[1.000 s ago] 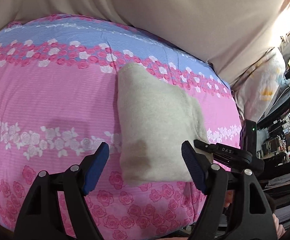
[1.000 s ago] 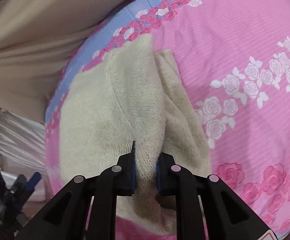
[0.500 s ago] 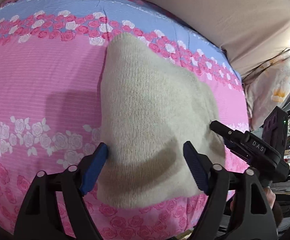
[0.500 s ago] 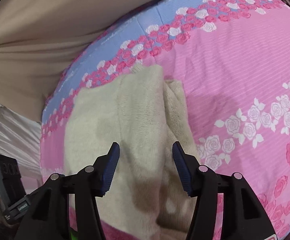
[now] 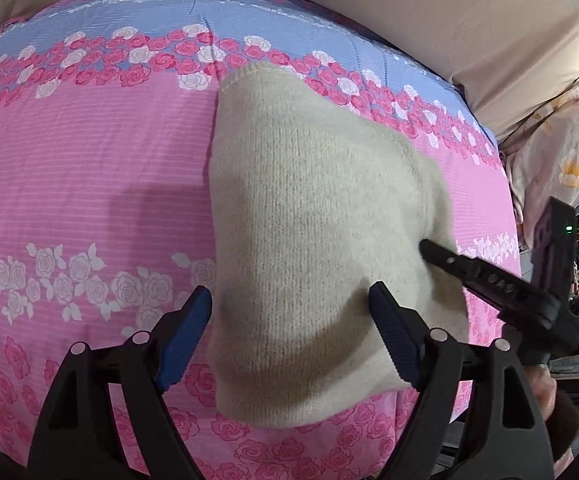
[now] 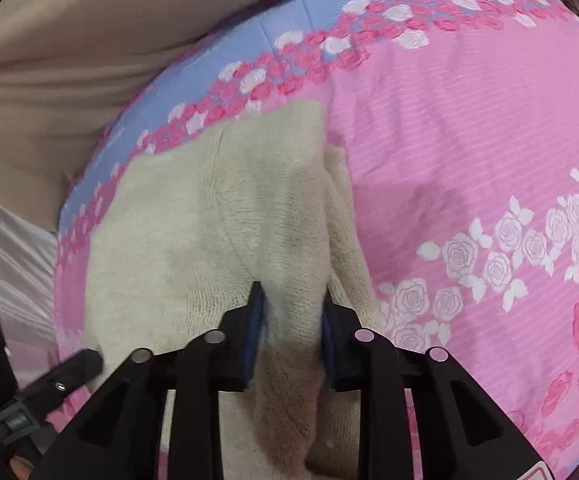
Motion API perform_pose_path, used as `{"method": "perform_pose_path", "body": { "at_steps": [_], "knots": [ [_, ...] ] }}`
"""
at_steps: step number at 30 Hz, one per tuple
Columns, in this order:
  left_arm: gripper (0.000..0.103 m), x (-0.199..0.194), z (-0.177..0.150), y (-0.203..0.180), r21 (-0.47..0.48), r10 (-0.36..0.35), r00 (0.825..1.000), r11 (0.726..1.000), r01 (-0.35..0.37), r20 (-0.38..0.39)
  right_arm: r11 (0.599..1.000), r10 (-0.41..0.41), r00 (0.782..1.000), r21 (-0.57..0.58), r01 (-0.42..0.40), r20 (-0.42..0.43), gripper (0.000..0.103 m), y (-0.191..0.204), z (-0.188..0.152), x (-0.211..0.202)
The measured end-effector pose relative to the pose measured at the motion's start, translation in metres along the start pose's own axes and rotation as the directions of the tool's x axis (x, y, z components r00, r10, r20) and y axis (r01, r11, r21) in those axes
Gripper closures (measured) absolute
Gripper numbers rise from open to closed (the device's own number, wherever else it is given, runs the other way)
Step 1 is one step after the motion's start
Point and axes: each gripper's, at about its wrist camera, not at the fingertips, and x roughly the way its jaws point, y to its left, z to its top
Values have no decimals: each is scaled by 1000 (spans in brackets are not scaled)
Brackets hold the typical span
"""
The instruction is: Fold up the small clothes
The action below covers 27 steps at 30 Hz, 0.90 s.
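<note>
A cream knitted garment [image 5: 309, 216] lies folded on the pink floral bedspread [image 5: 81, 184]. My left gripper [image 5: 289, 328] is open, its blue pads hovering over the garment's near edge, empty. In the right wrist view the garment [image 6: 209, 208] shows a raised fold down its middle. My right gripper [image 6: 291, 328] has its pads closed in on a pinched ridge of that knit. The right gripper also shows in the left wrist view [image 5: 485, 276], its tip against the garment's right side.
A beige sheet [image 5: 409, 8] lies beyond the bedspread's blue border. A floral pillow [image 5: 557, 152] sits at the right, with cluttered shelves behind it. The bed's near edge runs just below the garment.
My right gripper was shut on the knit, opened half a second ago, and has closed on a fold again. My left gripper moved closer over the garment, still open.
</note>
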Motion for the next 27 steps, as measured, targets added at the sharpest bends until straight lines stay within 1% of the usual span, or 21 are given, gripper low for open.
{"method": "perform_pose_path", "body": {
  "at_steps": [1, 4, 6, 8, 10, 11, 12, 13, 15, 16, 17, 18, 19, 20, 21, 22, 24, 26, 27],
  "knots": [
    [25, 0, 0, 1, 0, 1, 1000, 1000, -1, 4, 1000, -3, 1000, 4, 3, 9, 61, 1, -1, -5],
    [25, 1, 0, 3, -10, 0, 1000, 1000, 0, 0, 1000, -20, 999, 1, 20, 30, 46, 0, -4, -18],
    [25, 2, 1, 3, -13, -2, 1000, 1000, 2, -1, 999, -29, 1000, 19, 29, 9, 39, -7, -9, -18],
    [24, 3, 2, 3, -11, -2, 1000, 1000, 2, -1, 999, -37, 999, 36, 37, -19, 36, -13, -15, -13],
    [18, 7, 3, 5, -20, -7, 1000, 1000, 7, -9, 998, -22, 999, 66, 25, -43, 32, -21, -20, -7],
    [16, 9, 4, 7, -35, -15, 1000, 999, 14, -15, 996, -2, 999, 90, 7, -54, 31, -24, -23, -3],
    [13, 12, 6, 12, -63, -32, 999, 998, 31, -21, 993, 24, 998, 119, -16, -61, 30, -28, -25, 0],
    [11, 16, 7, 18, -96, -52, 998, 994, 49, -27, 987, 54, 996, 155, -43, -67, 28, -34, -27, 3],
    [11, 27, 8, 31, -177, -98, 994, 980, 88, -50, 974, 105, 992, 211, -87, -75, 27, -43, -30, 10],
    [10, 37, 9, 41, -234, -143, 987, 965, 122, -77, 965, 145, 987, 232, -124, -76, 31, -46, -31, 14],
    [12, 44, 9, 47, -277, -191, 977, 947, 159, -92, 959, 174, 982, 240, -153, -69, 41, -47, -31, 15],
    [27, 47, 9, 51, -304, -237, 967, 932, 199, -93, 954, 195, 979, 243, -175, -61, 59, -46, -31, 13],
    [35, 48, 10, 52, -316, -284, 954, 917, 242, -94, 959, 186, 982, 226, -171, -46, 67, -42, -28, 6],
    [40, 43, 12, 49, -292, -289, 953, 922, 253, -88, 963, 185, 982, 203, -176, -30, 70, -37, -26, -2],
    [48, 38, 14, 46, -269, -304, 949, 924, 273, -81, 964, 198, 980, 184, -194, -5, 75, -32, -23, -13],
    [49, 30, 17, 42, -251, -334, 940, 917, 308, -66, 964, 204, 979, 171, -205, 19, 76, -28, -20, -25],
    [49, 12, 21, 37, -236, -379, 925, 902, 363, -28, 968, 212, 975, 124, -219, 67, 76, -20, -16, -52],
    [48, 2, 21, 35, -213, -405, 914, 894, 395, -4, 980, 184, 980, 62, -189, 79, 76, -14, -17, -69],
    [41, 1, 18, 34, -197, -398, 917, 899, 391, 2, 984, 169, 983, 43, -172, 72, 75, -14, -20, -70]
  ]
}}
